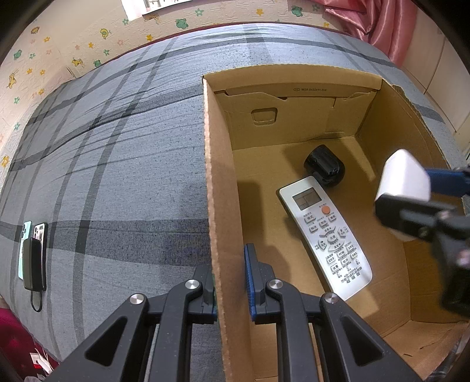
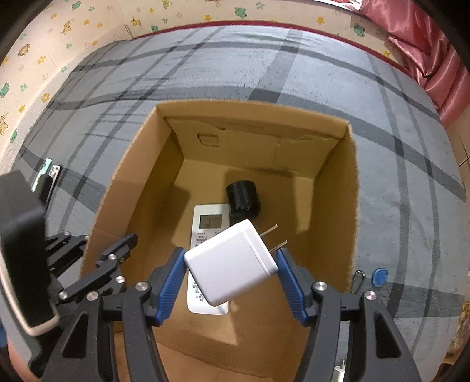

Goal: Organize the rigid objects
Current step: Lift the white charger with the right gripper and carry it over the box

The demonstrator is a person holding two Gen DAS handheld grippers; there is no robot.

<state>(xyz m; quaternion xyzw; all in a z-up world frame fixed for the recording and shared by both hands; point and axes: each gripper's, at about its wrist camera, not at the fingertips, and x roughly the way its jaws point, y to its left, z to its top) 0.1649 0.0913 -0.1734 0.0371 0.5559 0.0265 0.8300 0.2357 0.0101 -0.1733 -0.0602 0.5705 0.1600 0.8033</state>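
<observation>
An open cardboard box (image 1: 223, 182) (image 2: 354, 188) stands on a grey plaid bed. My left gripper (image 1: 232, 282) (image 2: 105, 245) is shut on the box's left wall, one finger inside and one outside. My right gripper (image 2: 232, 264) (image 1: 404, 191) is shut on a white charger plug (image 2: 232, 261) (image 1: 404, 174), held tilted above the box's inside with its two metal prongs pointing up and right. On the box floor lie a white remote control (image 1: 324, 235) (image 2: 210, 219) and, touching its top end, a black rounded object (image 1: 324, 169) (image 2: 243, 198).
Two phones and a black power bank (image 1: 32, 255) (image 2: 47, 173) lie on the bed left of the box. A small blue round item (image 2: 380, 276) and a metal ring (image 2: 358, 276) sit right of the box. A patterned wall and a pink curtain (image 1: 382, 26) border the bed.
</observation>
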